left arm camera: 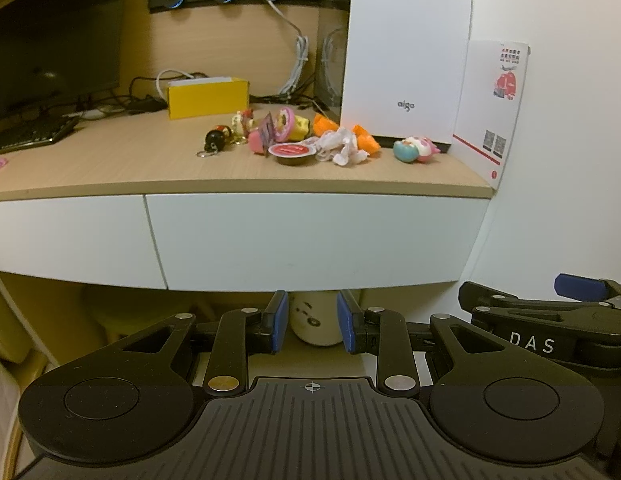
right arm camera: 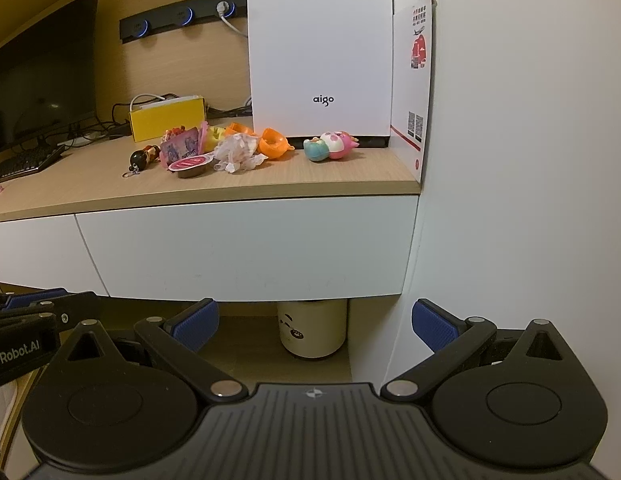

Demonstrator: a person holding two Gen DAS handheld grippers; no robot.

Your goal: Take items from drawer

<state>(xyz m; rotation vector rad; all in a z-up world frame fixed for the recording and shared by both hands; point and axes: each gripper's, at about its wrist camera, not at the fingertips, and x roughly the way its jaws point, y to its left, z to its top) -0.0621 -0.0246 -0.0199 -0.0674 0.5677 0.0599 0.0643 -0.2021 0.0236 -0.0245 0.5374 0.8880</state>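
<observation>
The white drawer front (left arm camera: pixel 310 236) (right arm camera: pixel 246 248) under the wooden desktop is closed. On the desktop above it lies a cluster of small items: a black keychain figure (left arm camera: pixel 218 138), a sauce cup with a red lid (left arm camera: pixel 291 153) (right arm camera: pixel 188 166), crumpled clear wrap (left arm camera: pixel 340 146), orange pieces (right arm camera: pixel 272 142) and a pink and teal toy (left arm camera: pixel 416 150) (right arm camera: pixel 330 146). My left gripper (left arm camera: pixel 312 320) sits below the drawer's bottom edge, open narrowly with nothing held. My right gripper (right arm camera: pixel 316 322) is beside it on the right, wide open and empty.
A white "aigo" box (left arm camera: pixel 406 52) and a leaflet (left arm camera: pixel 490 104) stand at the desk's right end against the white wall. A yellow box (left arm camera: pixel 206 96), monitor (left arm camera: pixel 54 36) and keyboard (left arm camera: pixel 30 134) are further left. A cream cup (right arm camera: pixel 312 330) stands under the desk.
</observation>
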